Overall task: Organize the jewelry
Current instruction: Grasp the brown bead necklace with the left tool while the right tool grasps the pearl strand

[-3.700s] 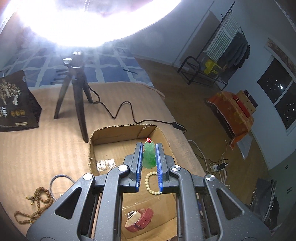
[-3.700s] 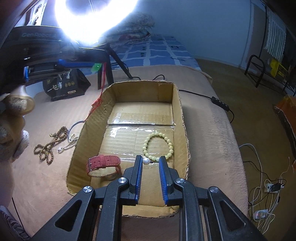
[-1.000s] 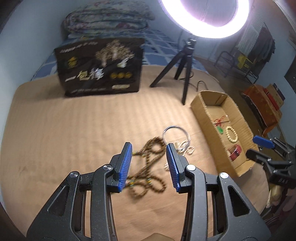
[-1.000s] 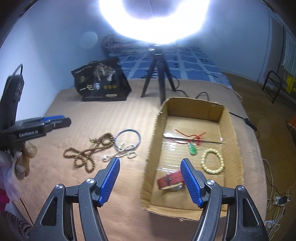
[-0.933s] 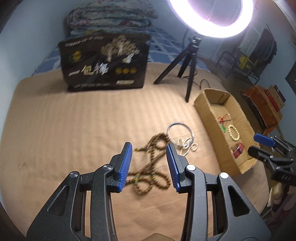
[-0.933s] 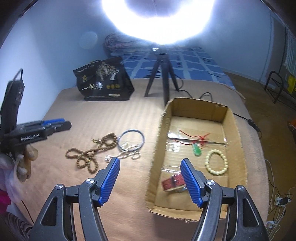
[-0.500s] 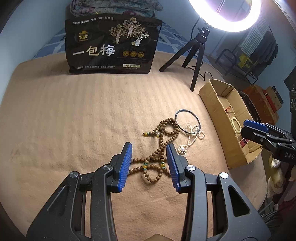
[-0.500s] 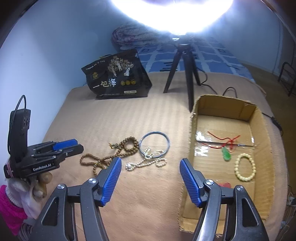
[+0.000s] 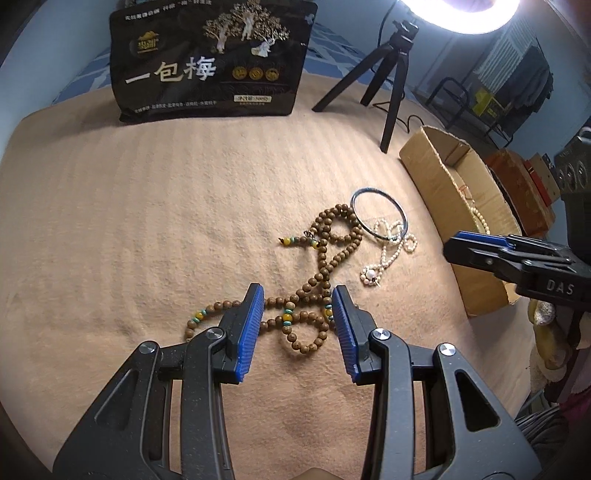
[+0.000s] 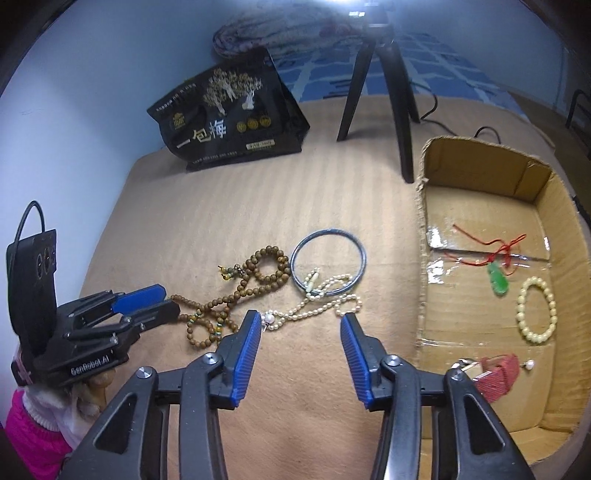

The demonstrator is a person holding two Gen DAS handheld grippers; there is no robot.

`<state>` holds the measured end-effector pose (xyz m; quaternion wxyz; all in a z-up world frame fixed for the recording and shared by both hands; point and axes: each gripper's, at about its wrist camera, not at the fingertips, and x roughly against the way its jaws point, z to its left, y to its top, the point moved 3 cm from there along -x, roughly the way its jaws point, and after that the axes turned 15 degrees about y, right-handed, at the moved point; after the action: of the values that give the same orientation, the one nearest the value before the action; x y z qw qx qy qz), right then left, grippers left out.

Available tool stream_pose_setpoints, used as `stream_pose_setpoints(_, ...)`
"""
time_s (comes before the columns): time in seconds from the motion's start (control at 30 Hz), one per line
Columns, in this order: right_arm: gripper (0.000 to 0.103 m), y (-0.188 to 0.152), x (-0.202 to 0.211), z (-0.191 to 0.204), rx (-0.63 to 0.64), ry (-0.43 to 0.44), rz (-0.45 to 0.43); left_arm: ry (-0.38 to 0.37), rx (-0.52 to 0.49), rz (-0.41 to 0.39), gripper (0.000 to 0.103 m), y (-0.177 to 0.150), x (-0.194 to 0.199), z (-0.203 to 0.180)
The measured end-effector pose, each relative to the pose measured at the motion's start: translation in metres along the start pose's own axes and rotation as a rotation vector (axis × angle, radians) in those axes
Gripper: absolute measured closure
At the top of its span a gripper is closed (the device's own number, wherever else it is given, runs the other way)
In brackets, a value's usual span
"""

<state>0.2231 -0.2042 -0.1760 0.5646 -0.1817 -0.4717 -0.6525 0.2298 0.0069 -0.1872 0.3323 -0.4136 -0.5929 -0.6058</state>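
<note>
Left wrist view: low and close over the wooden bead necklace (image 9: 325, 266), facing the black bag (image 9: 210, 59). Right wrist view: higher, facing the pearl necklace (image 10: 314, 301) and cardboard box (image 10: 480, 173). Shared: necklaces, bangle (image 10: 328, 262), tripod (image 9: 388, 74).

— What surrounds the scene?

— Pale blue walls (image 10: 92, 92), and a tan ribbed blanket (image 9: 129, 221) spread over a bed. Beyond it lies a blue-and-white checked sheet (image 10: 436, 48) with a folded quilt (image 10: 266, 26) against the wall.

— And the light?

— A bright ring light (image 9: 461, 11) glows at the top, on a black tripod (image 9: 388, 74) standing on the blanket, its cable (image 10: 461, 131) trailing away.

— Any furniture?

— A dark metal rack (image 9: 491, 92) hung with clothes to the right, near an orange-covered piece (image 9: 517, 184) on the floor.
</note>
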Motion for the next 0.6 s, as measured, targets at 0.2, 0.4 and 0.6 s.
stream_pose_setpoints(0.2,0.062,0.0,-0.021,-0.007,-0.08,-0.008,0.023,0.006,-0.03,0.012,0.065,-0.003,-0.009,-0.005)
stream_pose_setpoints(0.4,0.069,0.0,-0.038,-0.018,-0.165,-0.017,0.027,0.009,-0.048,0.025,0.065,-0.004,-0.018,-0.009)
stream_pose_setpoints(0.6,0.069,0.001,-0.053,-0.026,-0.229,-0.045,0.032,0.012,-0.069,0.024,0.065,-0.005,-0.021,-0.011)
